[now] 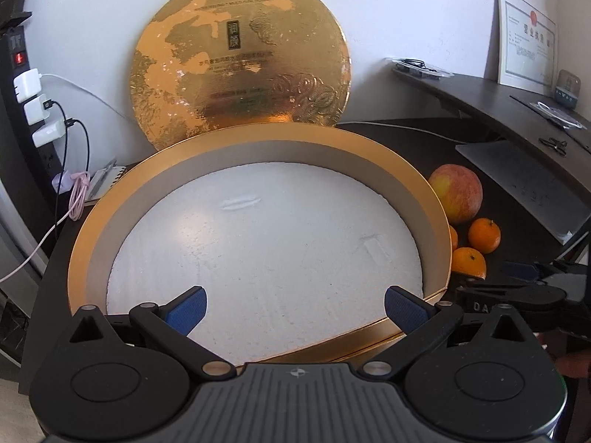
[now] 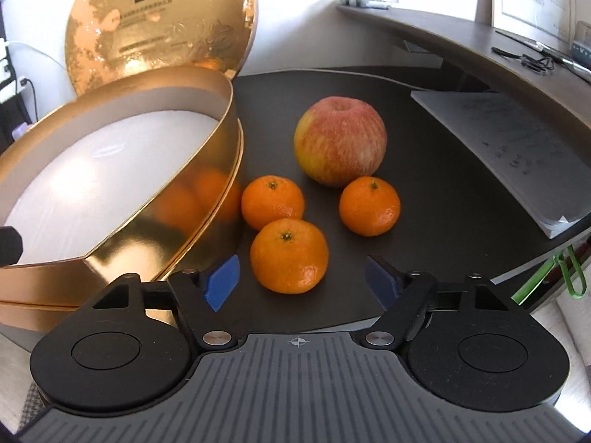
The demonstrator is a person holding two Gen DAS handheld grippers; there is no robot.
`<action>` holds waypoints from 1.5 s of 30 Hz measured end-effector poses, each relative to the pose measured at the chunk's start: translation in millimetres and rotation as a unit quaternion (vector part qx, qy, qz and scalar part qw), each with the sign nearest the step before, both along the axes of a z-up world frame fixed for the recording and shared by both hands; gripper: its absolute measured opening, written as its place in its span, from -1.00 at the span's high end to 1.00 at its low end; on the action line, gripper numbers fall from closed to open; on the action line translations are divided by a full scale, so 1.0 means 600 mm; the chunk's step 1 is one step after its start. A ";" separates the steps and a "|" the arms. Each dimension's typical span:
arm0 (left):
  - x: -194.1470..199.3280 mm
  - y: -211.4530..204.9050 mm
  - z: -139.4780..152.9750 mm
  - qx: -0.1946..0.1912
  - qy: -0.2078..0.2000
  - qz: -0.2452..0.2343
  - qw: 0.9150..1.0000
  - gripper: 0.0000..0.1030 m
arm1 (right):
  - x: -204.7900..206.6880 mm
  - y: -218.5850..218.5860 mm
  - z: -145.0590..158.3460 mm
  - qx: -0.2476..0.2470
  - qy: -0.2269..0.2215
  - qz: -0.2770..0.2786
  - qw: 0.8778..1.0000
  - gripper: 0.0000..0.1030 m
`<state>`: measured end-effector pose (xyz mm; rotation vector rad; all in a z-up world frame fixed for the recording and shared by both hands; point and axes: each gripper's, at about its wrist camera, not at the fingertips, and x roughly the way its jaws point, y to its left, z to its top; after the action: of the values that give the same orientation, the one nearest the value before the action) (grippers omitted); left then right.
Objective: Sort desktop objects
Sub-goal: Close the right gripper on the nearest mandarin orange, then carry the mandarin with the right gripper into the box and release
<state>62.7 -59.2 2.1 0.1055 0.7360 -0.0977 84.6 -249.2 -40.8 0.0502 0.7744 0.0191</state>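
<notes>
Right tongs (image 2: 300, 283): spread, blue pads either side of the nearest mandarin (image 2: 289, 254) but not touching it (nothing pinched).
Left tongs (image 1: 294, 309): spread and empty, over the near rim of the round gold box (image 1: 441, 221).
Other mandarins (image 2: 272, 201): two on the dark tabletop (image 2: 424, 184), just behind the nearest.
Apple (image 2: 340, 141): behind the mandarins.
Gold lid (image 1: 240, 62): upright against the wall, behind the box.

In the left wrist view, the gold box (image 1: 258, 140) wall hides most of one mandarin (image 1: 453, 237). Print on the far framed certificate (image 1: 526, 42) is illegible.
</notes>
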 end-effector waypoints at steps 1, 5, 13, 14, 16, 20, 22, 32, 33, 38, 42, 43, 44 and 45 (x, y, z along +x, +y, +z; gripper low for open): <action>0.001 -0.001 0.000 0.001 0.002 0.000 1.000 -0.99 | 0.003 0.000 -0.001 -0.002 0.000 0.000 1.000 -0.47; 0.003 -0.001 -0.002 -0.003 0.006 -0.002 1.000 -0.99 | 0.012 0.002 -0.008 -0.005 0.007 0.007 1.000 -0.38; 0.001 0.002 -0.004 0.001 0.008 0.002 1.000 -0.99 | 0.019 0.014 -0.018 -0.013 0.021 0.020 0.999 0.00; 0.001 0.003 -0.005 0.001 0.008 0.003 1.000 -0.99 | 0.019 0.016 -0.018 -0.018 0.021 0.020 0.999 0.00; 0.000 0.005 -0.006 0.001 0.009 0.004 1.000 -0.99 | 0.019 0.018 -0.018 -0.022 0.021 0.019 0.999 0.04; -0.005 0.012 -0.008 -0.006 0.011 0.006 1.000 -0.99 | 0.019 0.017 -0.019 -0.019 0.020 0.012 1.000 0.06; -0.009 0.018 -0.007 -0.009 0.011 0.010 1.000 -0.99 | 0.015 0.015 -0.012 -0.017 0.018 0.003 1.000 0.07; -0.044 0.087 0.032 -0.040 -0.037 0.056 0.997 -0.99 | -0.037 0.034 0.129 0.005 -0.069 0.007 0.998 0.07; -0.047 0.097 0.036 -0.043 -0.042 0.064 0.996 -0.99 | -0.041 0.042 0.148 0.005 -0.084 0.013 0.996 0.07; -0.058 0.163 0.045 -0.056 -0.058 0.122 0.989 -0.99 | -0.029 0.119 0.199 0.009 -0.111 0.079 0.991 0.06; -0.064 0.215 0.038 -0.062 -0.053 0.163 0.983 -0.99 | 0.013 0.209 0.172 -0.003 -0.065 0.147 0.987 0.06; -0.065 0.225 0.035 -0.063 -0.050 0.170 0.982 -0.99 | 0.024 0.233 0.158 -0.005 -0.050 0.163 0.985 0.06; -0.066 0.235 0.033 -0.064 -0.047 0.177 0.981 -0.99 | 0.035 0.256 0.145 -0.008 -0.036 0.175 0.984 0.06; -0.067 0.243 0.029 -0.064 -0.044 0.184 0.980 -0.99 | 0.046 0.274 0.135 -0.010 -0.025 0.185 0.982 0.06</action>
<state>22.3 86.8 19.8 -0.1491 0.6485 0.2112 112.1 -84.7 40.1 -0.1128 0.7252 0.3641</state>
